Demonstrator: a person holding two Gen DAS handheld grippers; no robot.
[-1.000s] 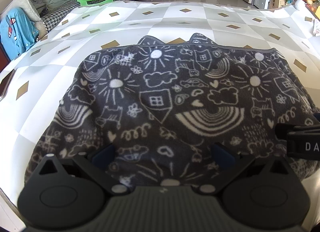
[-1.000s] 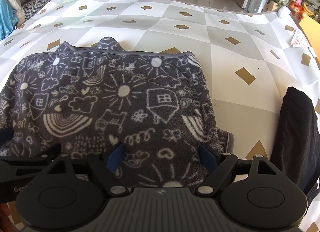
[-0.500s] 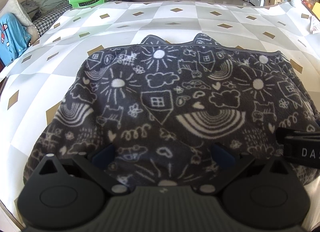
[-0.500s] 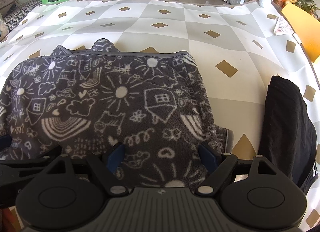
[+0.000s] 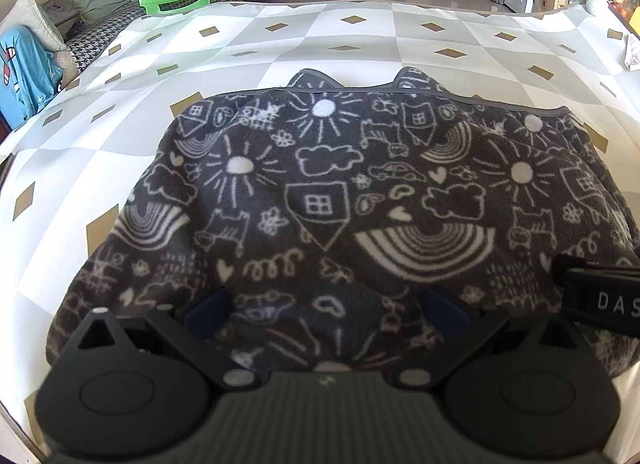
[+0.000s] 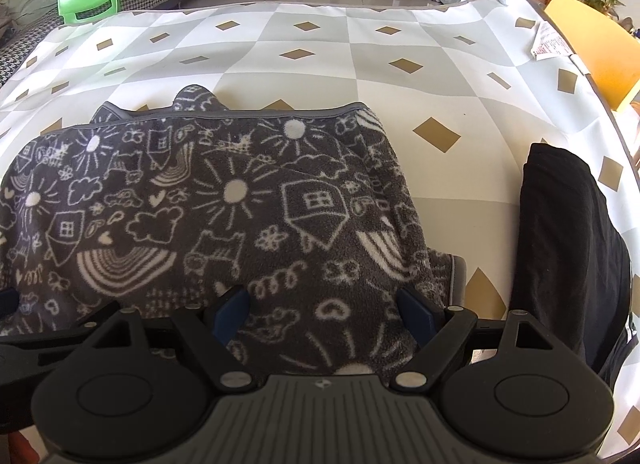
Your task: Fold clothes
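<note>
— So where's the grey patterned garment (image 5: 332, 204) from the jaws?
— Flat on the table (image 6: 400, 104), straight under and ahead of both grippers, long axis running left to right.
— Gripping it?
— No: left gripper (image 5: 326, 310) and right gripper (image 6: 324, 314) both gape wide, fabric between the fingers, unpinched. Each hand is near its own end.

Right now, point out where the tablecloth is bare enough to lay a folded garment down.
The widest bare stretch of tablecloth lies beyond the far hem of the patterned fleece. A narrower strip runs between the fleece's right edge and the black garment. Another lies left of the fleece. The near edge is crowded: both open grippers sit over the fleece.
</note>
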